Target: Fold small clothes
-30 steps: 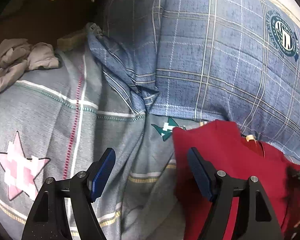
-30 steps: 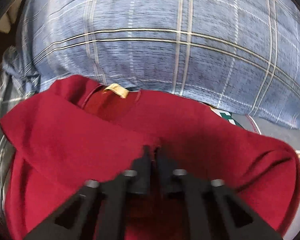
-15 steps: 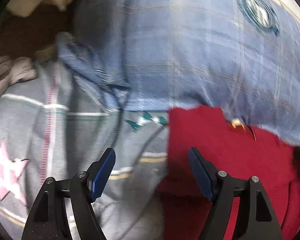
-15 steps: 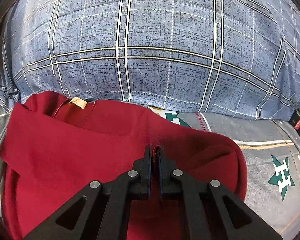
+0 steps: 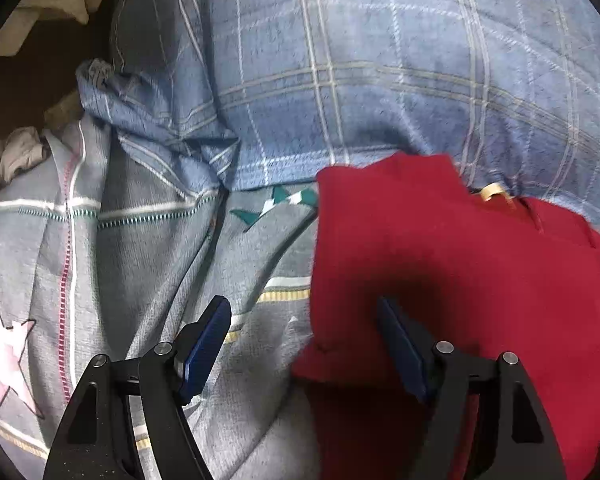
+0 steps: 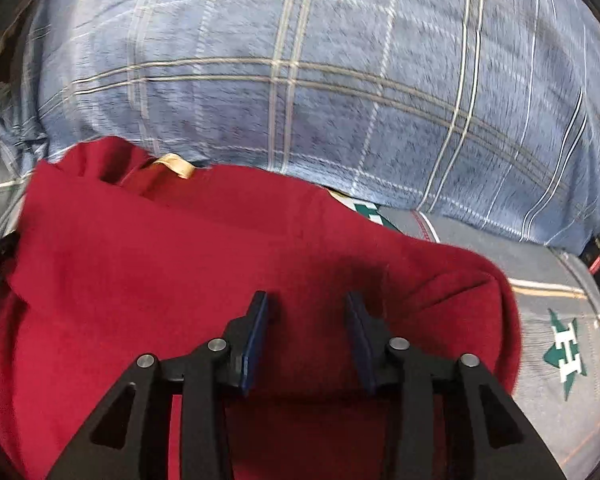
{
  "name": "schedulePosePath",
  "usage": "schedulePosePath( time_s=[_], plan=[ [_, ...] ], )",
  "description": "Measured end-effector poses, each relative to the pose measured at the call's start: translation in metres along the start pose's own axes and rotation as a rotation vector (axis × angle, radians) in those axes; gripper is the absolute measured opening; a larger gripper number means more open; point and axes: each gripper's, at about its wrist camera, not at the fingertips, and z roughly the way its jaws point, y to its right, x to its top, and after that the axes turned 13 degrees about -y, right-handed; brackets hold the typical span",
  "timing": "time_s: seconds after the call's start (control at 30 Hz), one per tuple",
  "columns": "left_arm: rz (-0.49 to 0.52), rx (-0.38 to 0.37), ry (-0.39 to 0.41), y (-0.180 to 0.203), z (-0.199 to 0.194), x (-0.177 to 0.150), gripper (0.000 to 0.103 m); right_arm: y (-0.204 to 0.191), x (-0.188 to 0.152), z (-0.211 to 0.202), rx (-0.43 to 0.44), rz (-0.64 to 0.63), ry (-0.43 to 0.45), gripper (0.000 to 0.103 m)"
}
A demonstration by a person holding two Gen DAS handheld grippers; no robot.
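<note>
Showing only leftward: grey garment (image 5: 16,156) beyond red shirt (image 5: 440,248).

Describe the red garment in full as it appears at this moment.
The red garment is a soft, fleecy-looking top, partly folded, lying on the grey patterned bedspread with its collar end against the blue plaid pillow. A tan neck label shows at the collar. The right side forms a rounded fold. Both the right gripper and left gripper are open above it.

blue plaid pillow (image 5: 380,80), grey bedsheet (image 5: 140,260) — star-printed
</note>
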Motion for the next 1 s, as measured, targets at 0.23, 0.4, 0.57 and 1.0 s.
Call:
schedulePosePath(
  time_s=[0.23, 0.4, 0.57, 1.0],
  plan=[
    [0.034, -0.057, 0.096, 0.002, -0.044, -0.024, 0.075, -0.01, -0.022, -0.067, -0.049, 0.023, 0.129, 0.057],
    [0.06, -0.083, 0.116, 0.002, -0.062, -0.039, 0.075, -0.02, -0.044, -0.094, -0.138, 0.002, 0.16, 0.064],
    [0.052, -0.081, 0.111, -0.001, -0.065, -0.04, 0.075, -0.016, -0.059, -0.101, -0.124, 0.016, 0.149, 0.064],
    [0.058, -0.067, 0.107, 0.003, -0.059, -0.037, 0.075, -0.012, -0.068, -0.096, -0.122, 0.048, 0.134, 0.064]
  ],
)
